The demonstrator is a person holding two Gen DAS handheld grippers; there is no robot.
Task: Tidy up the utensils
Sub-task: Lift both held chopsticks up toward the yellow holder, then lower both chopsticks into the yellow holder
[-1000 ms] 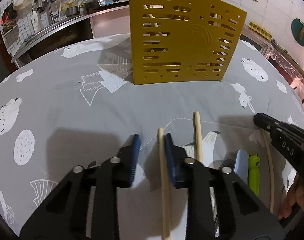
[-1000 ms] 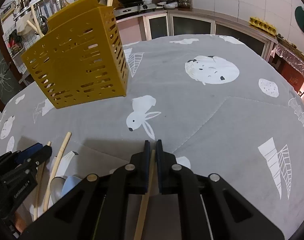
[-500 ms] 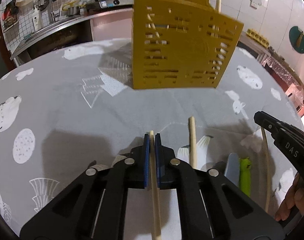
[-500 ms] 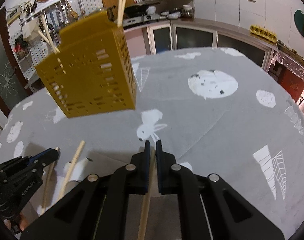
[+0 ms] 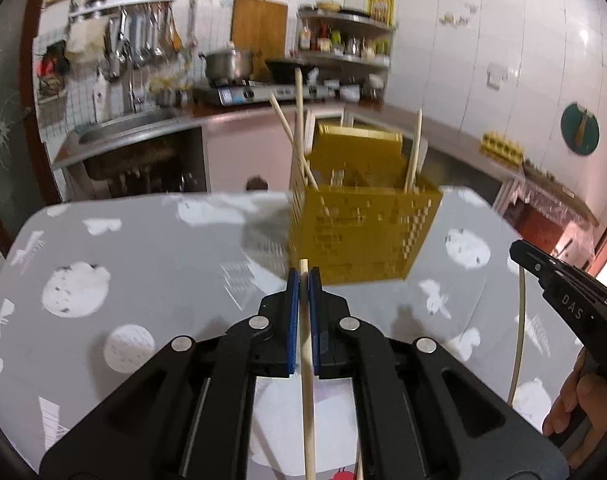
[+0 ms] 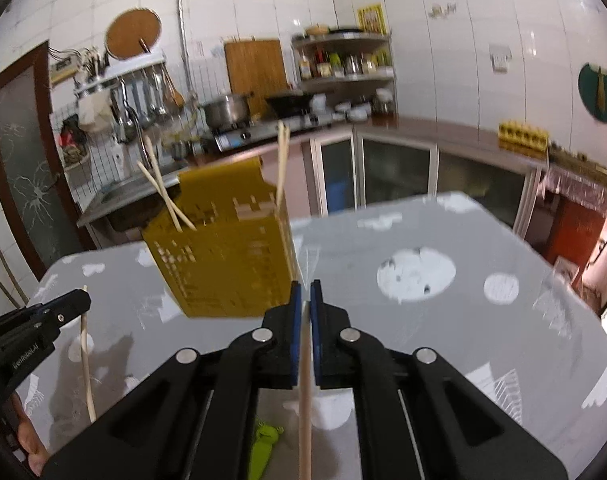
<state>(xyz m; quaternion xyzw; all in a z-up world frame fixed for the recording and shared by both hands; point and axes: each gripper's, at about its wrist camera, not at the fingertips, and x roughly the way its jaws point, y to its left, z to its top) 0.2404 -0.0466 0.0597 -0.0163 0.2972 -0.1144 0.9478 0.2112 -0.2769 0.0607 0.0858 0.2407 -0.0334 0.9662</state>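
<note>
**Left.** Left gripper (image 5: 302, 280), pads pressed together on a pale, round wooden chopstick (image 5: 308, 384). Pinched close to its far end, with a short tip showing beyond the fingertips and the long remainder trailing back beneath the tool body. Just ahead of the tips and slightly to their right, a mustard-yellow perforated plastic utensil holder (image 5: 363, 236) on the grey printed tablecloth (image 5: 143, 264), with several like chopsticks (image 5: 299, 120) already leaning inside.

**Right.** Right gripper (image 6: 303, 294), likewise clamped on a second pale wooden chopstick (image 6: 305, 392). Held near its far end, the tip stopping just short of the fingertips. Holder ahead and to the left of these tips. Below this tool, on the cloth, a lime-green plastic-handled utensil (image 6: 265, 444), not yet collected.

**Handling, as judged.** Light, stiff, smooth and round, hence apt to roll or pivot between flat pads, with little risk of breakage. Long free length behind each pinch liable to swing. Firmer control likely with a hold nearer the middle, or near the upper end so that the lower end enters a compartment first. Holder probably light, so liable to tip or slide if struck on its rim.
</note>
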